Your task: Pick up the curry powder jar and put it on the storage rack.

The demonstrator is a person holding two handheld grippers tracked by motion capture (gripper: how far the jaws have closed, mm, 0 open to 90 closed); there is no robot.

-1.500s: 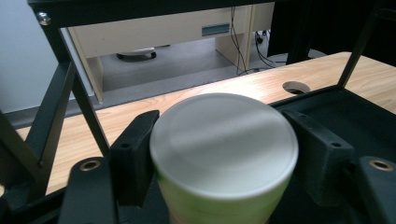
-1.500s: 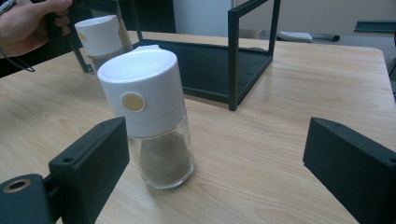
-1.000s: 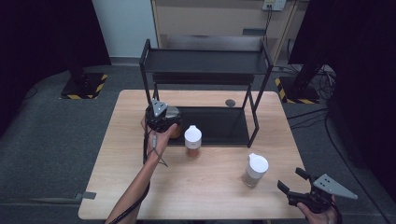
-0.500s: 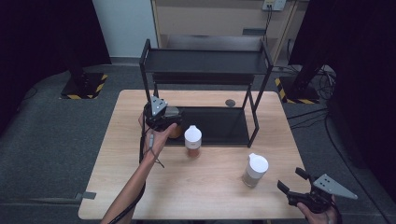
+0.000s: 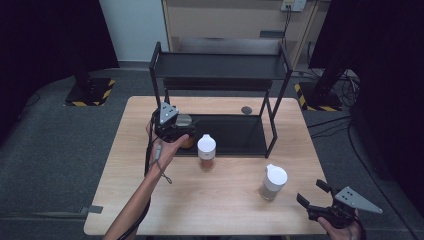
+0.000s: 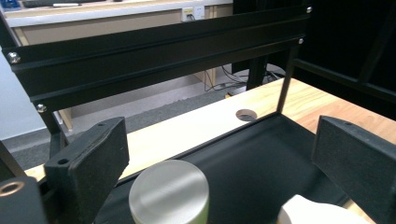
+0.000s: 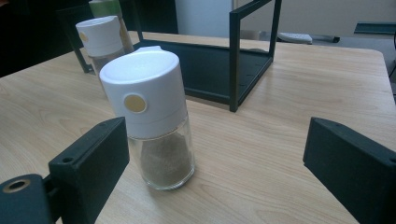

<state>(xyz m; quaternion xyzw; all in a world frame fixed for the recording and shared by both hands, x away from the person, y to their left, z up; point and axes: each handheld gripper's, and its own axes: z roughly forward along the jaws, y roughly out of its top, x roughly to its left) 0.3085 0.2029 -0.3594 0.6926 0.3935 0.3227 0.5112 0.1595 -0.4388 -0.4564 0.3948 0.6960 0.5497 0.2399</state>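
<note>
Left gripper view: metal-lid jar (image 6: 169, 192) btwn open fingers (image 6: 88, 161), untouched.

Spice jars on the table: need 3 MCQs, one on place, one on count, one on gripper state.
1. Where does the silver-lidded jar stand?
A. on the rack's top shelf
B. at the left end of the black rack's bottom shelf
C. at the table's near right corner

2. How many white-capped spice jars stand on the bare table?
A. two
B. none
C. four

3. How are the left gripper's jaws?
A. clamped on a white cap
B. spread, pads clear of the silver lid, having just been opening
C. holding the rack's post

Key: 1 B, the high view shows it there under the left gripper. 2 A, one before the rack, one nearer the right gripper. 3 B, the left gripper view shows gaps either side of the lid.
</note>
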